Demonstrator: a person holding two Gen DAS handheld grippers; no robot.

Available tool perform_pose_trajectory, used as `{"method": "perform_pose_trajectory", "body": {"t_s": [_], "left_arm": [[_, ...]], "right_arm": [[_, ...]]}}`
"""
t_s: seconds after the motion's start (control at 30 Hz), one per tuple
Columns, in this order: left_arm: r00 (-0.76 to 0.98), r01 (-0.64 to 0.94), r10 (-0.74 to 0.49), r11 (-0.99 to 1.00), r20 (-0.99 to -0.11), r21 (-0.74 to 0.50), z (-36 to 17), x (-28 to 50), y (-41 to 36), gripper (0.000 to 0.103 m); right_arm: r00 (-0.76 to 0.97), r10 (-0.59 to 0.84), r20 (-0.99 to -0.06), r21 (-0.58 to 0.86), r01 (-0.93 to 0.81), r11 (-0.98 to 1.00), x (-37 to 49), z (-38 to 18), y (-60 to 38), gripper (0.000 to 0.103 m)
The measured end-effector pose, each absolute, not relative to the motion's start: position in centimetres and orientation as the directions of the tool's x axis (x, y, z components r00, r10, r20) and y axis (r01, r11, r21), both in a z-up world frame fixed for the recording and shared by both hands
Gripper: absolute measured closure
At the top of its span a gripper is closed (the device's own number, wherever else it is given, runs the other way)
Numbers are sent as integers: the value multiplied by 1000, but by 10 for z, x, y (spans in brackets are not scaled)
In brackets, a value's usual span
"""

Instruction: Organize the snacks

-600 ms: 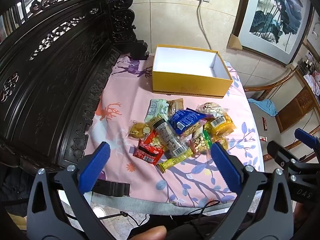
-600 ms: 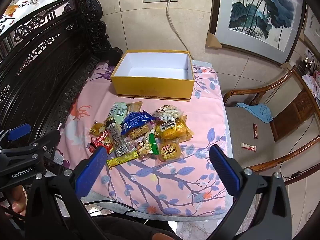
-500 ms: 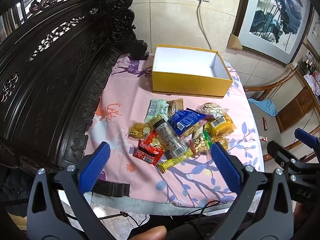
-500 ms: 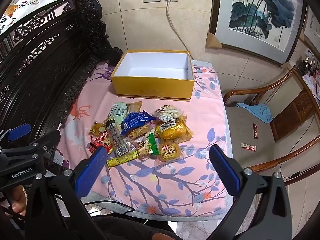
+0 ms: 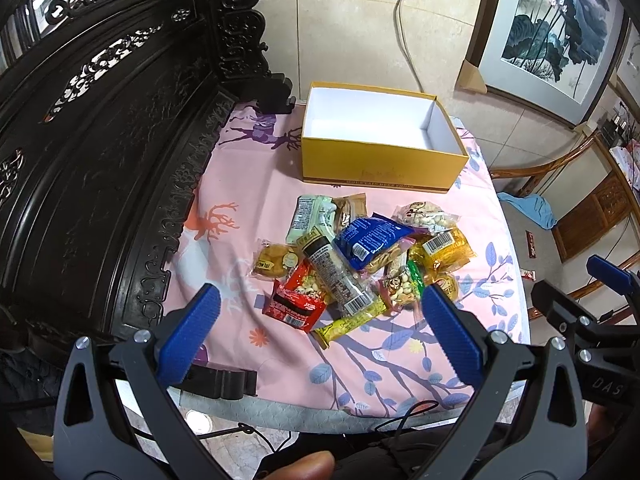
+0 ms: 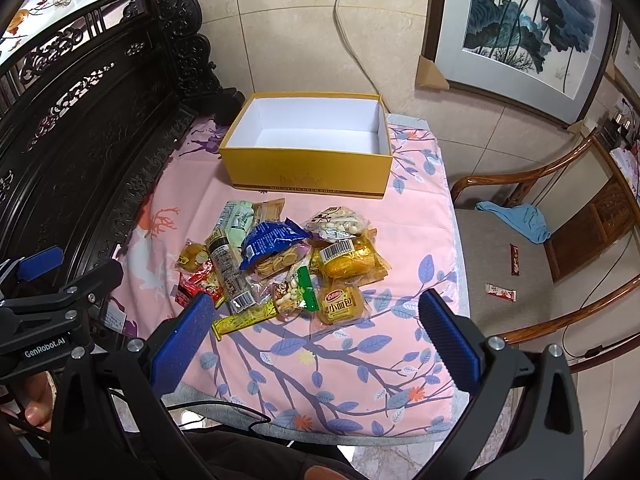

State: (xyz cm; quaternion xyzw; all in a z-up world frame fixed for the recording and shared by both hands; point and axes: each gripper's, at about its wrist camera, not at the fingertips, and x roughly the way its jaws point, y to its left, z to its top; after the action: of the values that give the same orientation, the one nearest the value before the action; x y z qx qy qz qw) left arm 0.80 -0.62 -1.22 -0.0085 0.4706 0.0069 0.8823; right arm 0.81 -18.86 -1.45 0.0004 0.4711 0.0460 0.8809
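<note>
- Both tongs stood wide and empty: the left gripper [image 5: 316,320] and the right gripper [image 6: 316,320] hung short of the snack pile [image 6: 280,264].
- The yellow box [image 6: 308,176] beyond it was empty; nothing looked sorted yet.
- Next, I reckoned, came reaching for an outer packet.

We see the surface [image 6: 416,236] spread with a pink cloth [image 5: 248,200] printed with deer and blue leafy branches. At its far end sits an open yellow box [image 6: 308,176], white inside. Near the middle lies a heap of snacks [image 6: 280,264], overlapping one another: a blue bag [image 6: 272,240], a red packet [image 5: 296,300], a dark tube [image 5: 332,272], a yellow bar [image 6: 244,320], and a small bun [image 6: 340,304] at the near edge
</note>
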Motion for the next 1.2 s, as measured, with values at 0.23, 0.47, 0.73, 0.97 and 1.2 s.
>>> {"method": "perform_pose_trajectory", "body": {"t_s": [0.23, 0.47, 0.73, 0.97, 1.2], "left_arm": [[589, -42, -37, 996, -807, -77, -28, 24, 11, 2], [597, -182, -83, 955, -798, -236, -82, 34, 54, 2], [526, -257, 20, 957, -850, -136, -117, 32, 74, 2], [450, -259, 65, 964, -890, -60, -130, 30, 70, 2], [417, -252, 90, 967, -904, -20, -136, 25, 62, 2]], "right_arm": [[623, 117, -773, 72, -96, 993, 24, -35, -213, 1], [554, 212, -805, 117, -202, 972, 46, -132, -245, 1], [440, 292, -849, 66, -459, 886, 62, -213, -227, 9], [372, 322, -871, -56, -725, 686, 74, -248, -209, 9], [307, 402, -862, -146, -912, 383, 76, -264, -200, 8]]}}
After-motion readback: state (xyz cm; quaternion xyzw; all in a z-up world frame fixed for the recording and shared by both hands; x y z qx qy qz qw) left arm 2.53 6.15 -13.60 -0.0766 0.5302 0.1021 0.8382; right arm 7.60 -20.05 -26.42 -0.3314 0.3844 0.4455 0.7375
